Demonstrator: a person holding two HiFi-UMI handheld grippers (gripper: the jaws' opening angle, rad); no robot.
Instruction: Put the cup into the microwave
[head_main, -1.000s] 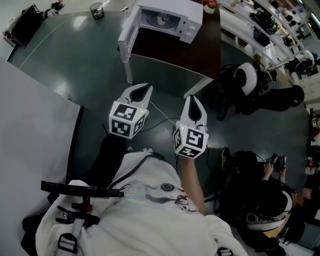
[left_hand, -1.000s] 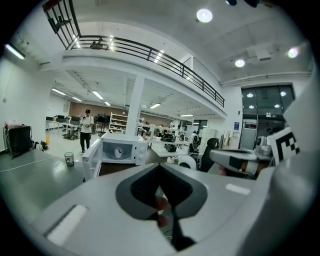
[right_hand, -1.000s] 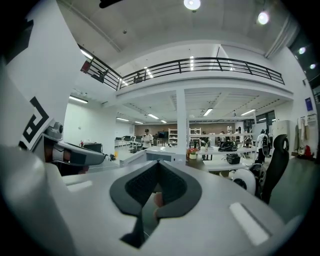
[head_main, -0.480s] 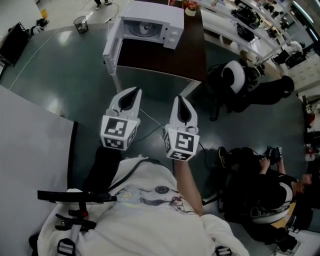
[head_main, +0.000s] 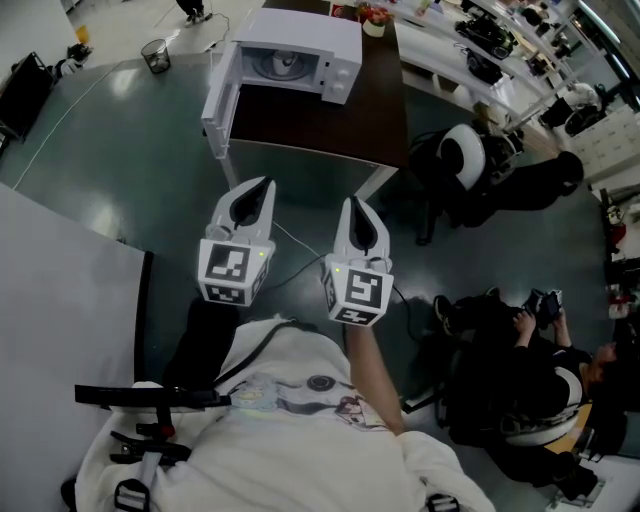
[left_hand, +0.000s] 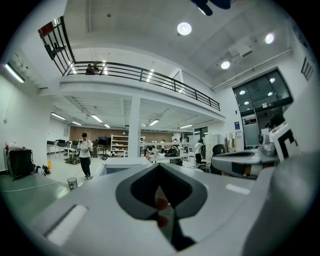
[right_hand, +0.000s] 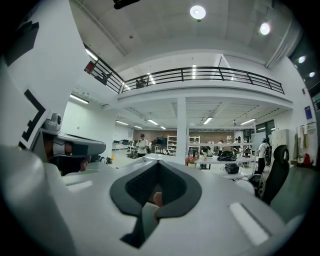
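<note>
The left tongs (head_main: 258, 192) are held level in front of the chest and point toward the counter (head_main: 330, 130). Their jaws are together with nothing between them. Just to their right, not touching, the right tongs (head_main: 357, 212) lie parallel, also closed and empty, with a bare forearm (head_main: 375, 370) behind them. Ahead, the microwave (head_main: 300, 40) stands at the counter's far left corner, its door (head_main: 216, 100) swung open to the left. A round shape sits in its cavity; whether it is the cup or a turntable cannot be told. Only the head view shows this layout. The left gripper view adds a standing person (left_hand: 85, 150) and a bin (left_hand: 72, 183). The right gripper view adds a black chair (right_hand: 274, 175).
</note>
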